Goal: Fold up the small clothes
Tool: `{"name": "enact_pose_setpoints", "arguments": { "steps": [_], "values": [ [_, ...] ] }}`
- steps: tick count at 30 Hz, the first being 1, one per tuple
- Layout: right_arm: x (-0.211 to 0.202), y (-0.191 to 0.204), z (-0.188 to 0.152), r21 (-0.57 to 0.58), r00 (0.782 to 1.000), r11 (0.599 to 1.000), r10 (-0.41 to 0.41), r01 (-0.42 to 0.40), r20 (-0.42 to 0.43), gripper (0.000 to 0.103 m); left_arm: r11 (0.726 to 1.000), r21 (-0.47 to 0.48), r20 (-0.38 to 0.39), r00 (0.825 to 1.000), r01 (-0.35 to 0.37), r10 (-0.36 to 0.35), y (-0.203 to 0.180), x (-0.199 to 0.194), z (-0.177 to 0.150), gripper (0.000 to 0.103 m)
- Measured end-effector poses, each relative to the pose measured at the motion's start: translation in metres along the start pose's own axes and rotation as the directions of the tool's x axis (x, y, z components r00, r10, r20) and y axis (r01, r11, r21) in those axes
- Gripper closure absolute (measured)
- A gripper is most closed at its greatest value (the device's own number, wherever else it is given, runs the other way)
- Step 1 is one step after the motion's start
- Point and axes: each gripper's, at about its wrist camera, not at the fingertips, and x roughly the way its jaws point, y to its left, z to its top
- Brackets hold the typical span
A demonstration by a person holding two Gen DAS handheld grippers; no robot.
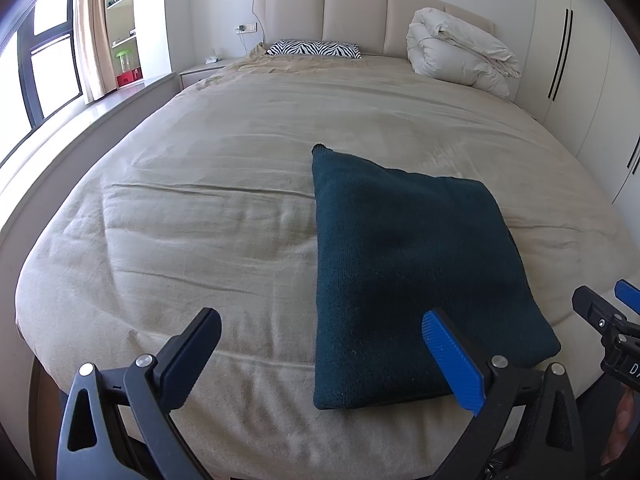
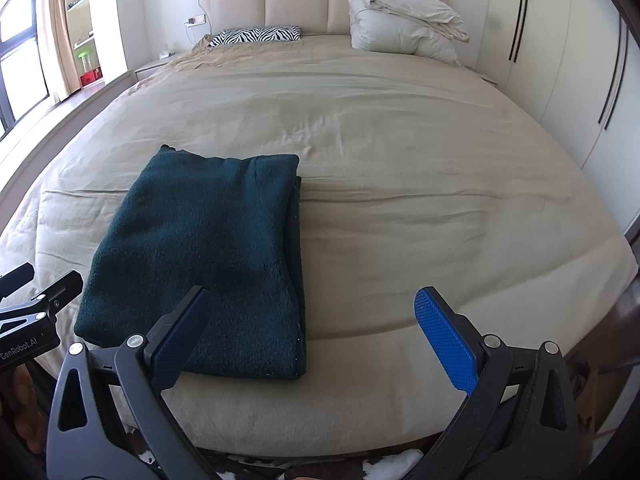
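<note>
A dark teal knit garment lies folded into a rectangle on the beige bed, near its front edge; it also shows in the right wrist view. My left gripper is open and empty, held above the front edge, its right finger over the garment's near right part. My right gripper is open and empty, its left finger over the garment's near right corner. The right gripper's tip shows at the far right of the left wrist view; the left gripper shows at the left edge of the right wrist view.
The beige bedspread covers the whole bed. A zebra-print pillow and a folded white duvet lie by the headboard. Wardrobe doors stand on the right, a window and shelves on the left.
</note>
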Motion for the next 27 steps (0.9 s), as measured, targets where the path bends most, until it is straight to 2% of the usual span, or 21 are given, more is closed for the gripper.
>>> {"name": "enact_pose_setpoints", "arguments": {
  "steps": [27],
  "values": [
    [0.0018, 0.0003, -0.0022, -0.002, 1.0, 1.0, -0.001, 0.001, -0.002, 0.0, 1.0, 0.005, -0.01, 1.0, 0.004, -0.004, 0.001, 0.005, -0.0006, 0.0]
  ]
}}
